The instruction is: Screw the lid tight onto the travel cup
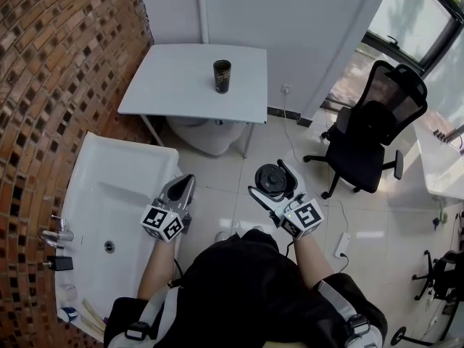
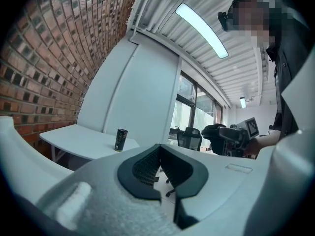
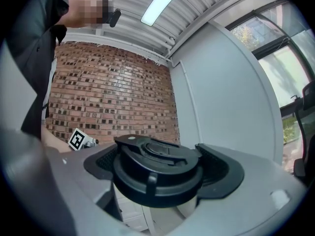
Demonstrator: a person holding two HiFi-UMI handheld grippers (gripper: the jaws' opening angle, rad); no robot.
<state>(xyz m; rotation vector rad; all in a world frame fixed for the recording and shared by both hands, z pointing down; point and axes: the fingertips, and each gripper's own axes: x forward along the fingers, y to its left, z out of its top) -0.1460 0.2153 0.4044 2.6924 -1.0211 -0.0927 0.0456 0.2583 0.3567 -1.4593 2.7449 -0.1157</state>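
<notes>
A brick wall point(image 1: 65, 56) is seen along the left, with a white basin point(image 1: 94, 172) set against it and a white table point(image 1: 174, 78) placed beyond the basin by the far wall. A black office chair point(image 1: 380, 122) is parked well to the right.

Both grippers are held over the tiled floor, well apart from the table. The left gripper point(image 1: 185, 183) is carried empty, its jaws pressed together with nothing between them. The right gripper point(image 3: 160, 173) is clamped on the round black lid point(image 3: 156, 156), which is gripped by its rim and held roughly level.

The travel cup point(image 1: 222, 76) is left upright and open-topped near the middle of the table, touched by nothing.

Several risks are judged from here. The cup is not steadied, so it could be spun or knocked over once the lid is turned on it, unless the left jaws are opened and closed round its body first. The lid is gripped only at two points on its rim, so it could be tilted on contact and cross-threaded, or let slip if it is twisted hard.
</notes>
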